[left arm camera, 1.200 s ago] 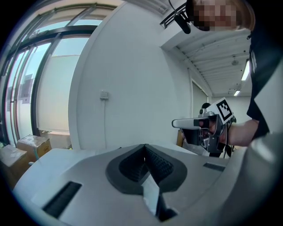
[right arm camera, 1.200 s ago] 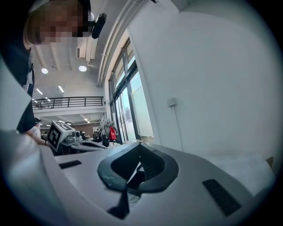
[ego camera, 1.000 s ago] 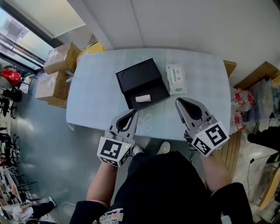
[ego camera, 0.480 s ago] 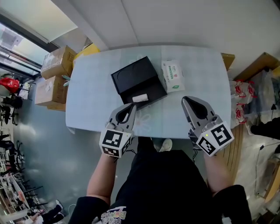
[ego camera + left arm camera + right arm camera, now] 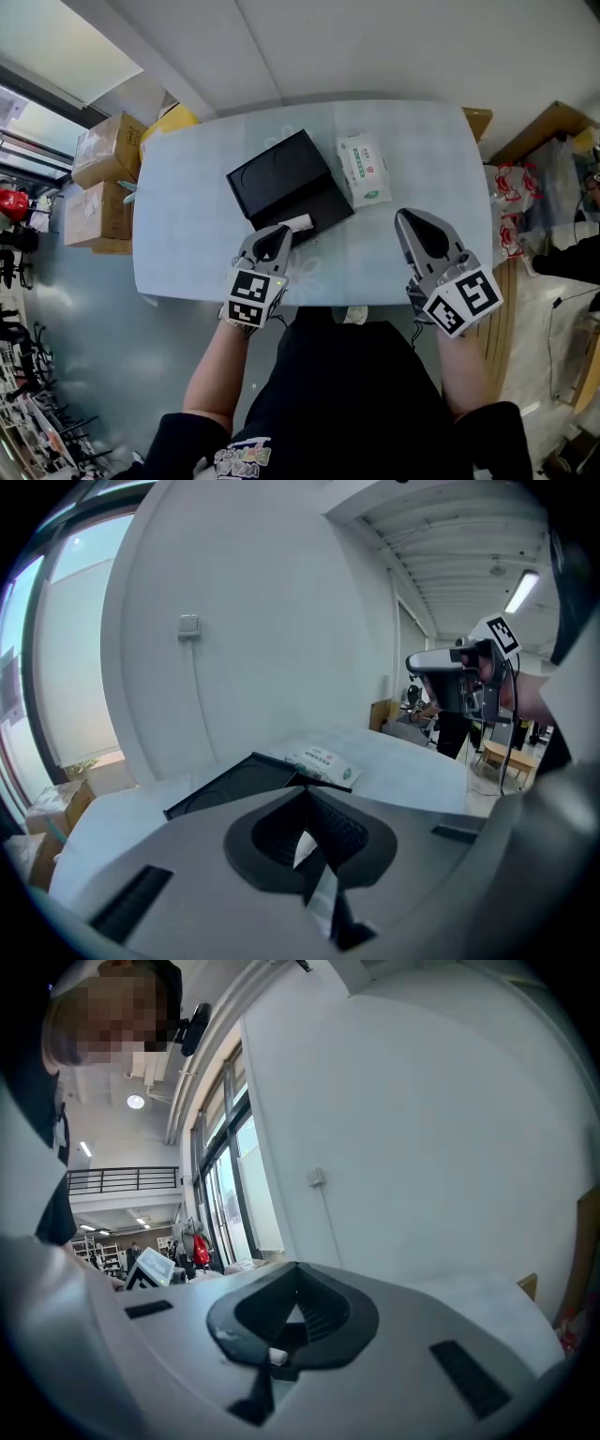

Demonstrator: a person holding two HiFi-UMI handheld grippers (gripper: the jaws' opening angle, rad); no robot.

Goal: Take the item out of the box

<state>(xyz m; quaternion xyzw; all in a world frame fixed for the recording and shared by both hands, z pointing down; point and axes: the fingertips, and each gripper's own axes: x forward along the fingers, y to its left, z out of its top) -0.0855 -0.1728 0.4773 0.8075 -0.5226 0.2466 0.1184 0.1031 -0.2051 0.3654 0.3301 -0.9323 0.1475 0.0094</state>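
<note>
On the pale surface [image 5: 187, 234], at the centre of the head view, we record an open black box [image 5: 277, 178]. The white item [image 5: 296, 223] lies in the box's lower half, close to its near edge. A green-printed wipes pack [image 5: 364, 171] lies just right of the box, apart from it.

Only the head view shows the item clearly. The left gripper view shows the box [image 5: 225, 785] and the pack [image 5: 323, 763] beyond it. A white patch shows through the opening behind its jaws, and we cannot tell what it is. The right gripper view shows neither box nor item, only wall, windows and the marker cube [image 5: 150, 1267] of the other gripper.

The left gripper [image 5: 278, 228] has its jaws together with nothing clamped. Its tip sits at the item's lower-left end, and we cannot tell whether it touches. The right gripper [image 5: 405, 214] is likewise closed and empty, at the lower right of the surface, well apart from the box.

Cardboard cartons [image 5: 103, 150] stand on the floor at the left edge of the frame. Nothing lies between either gripper and the box.
</note>
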